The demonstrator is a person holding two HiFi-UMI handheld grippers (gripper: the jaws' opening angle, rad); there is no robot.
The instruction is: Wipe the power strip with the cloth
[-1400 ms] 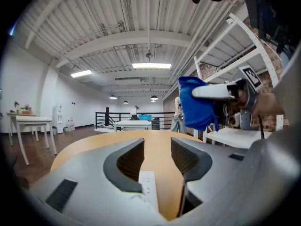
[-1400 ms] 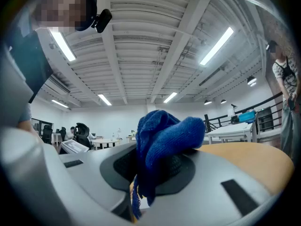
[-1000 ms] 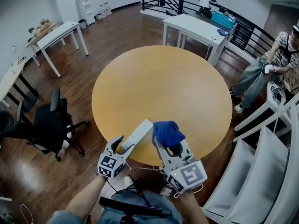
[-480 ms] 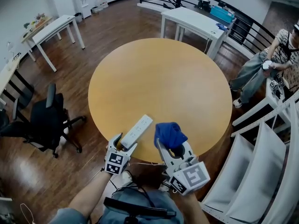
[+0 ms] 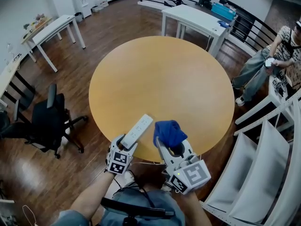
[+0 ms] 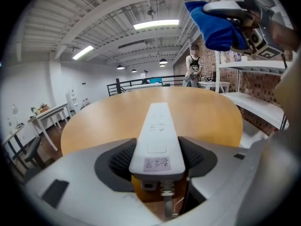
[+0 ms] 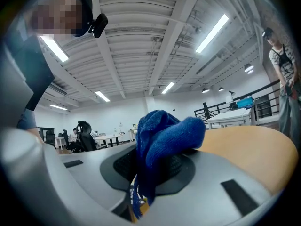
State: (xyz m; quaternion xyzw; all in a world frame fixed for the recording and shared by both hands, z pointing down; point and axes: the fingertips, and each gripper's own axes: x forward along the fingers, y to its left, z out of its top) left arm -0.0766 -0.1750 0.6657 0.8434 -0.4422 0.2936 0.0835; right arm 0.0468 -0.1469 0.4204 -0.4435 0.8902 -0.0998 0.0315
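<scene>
At the edge of the round table (image 5: 160,74), our left gripper (image 5: 126,142) had just closed tighter on the white power strip (image 5: 138,130) while our right gripper (image 5: 170,147) held the blue cloth (image 5: 168,133).

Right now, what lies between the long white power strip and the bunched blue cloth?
Only a sliver of bare round wooden tabletop: the head view shows the long white power strip and the bunched blue cloth apart, nothing else between.

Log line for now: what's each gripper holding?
left gripper: just closed further, gripping power strip | right gripper: shut on cloth | cloth clear of strip
</scene>
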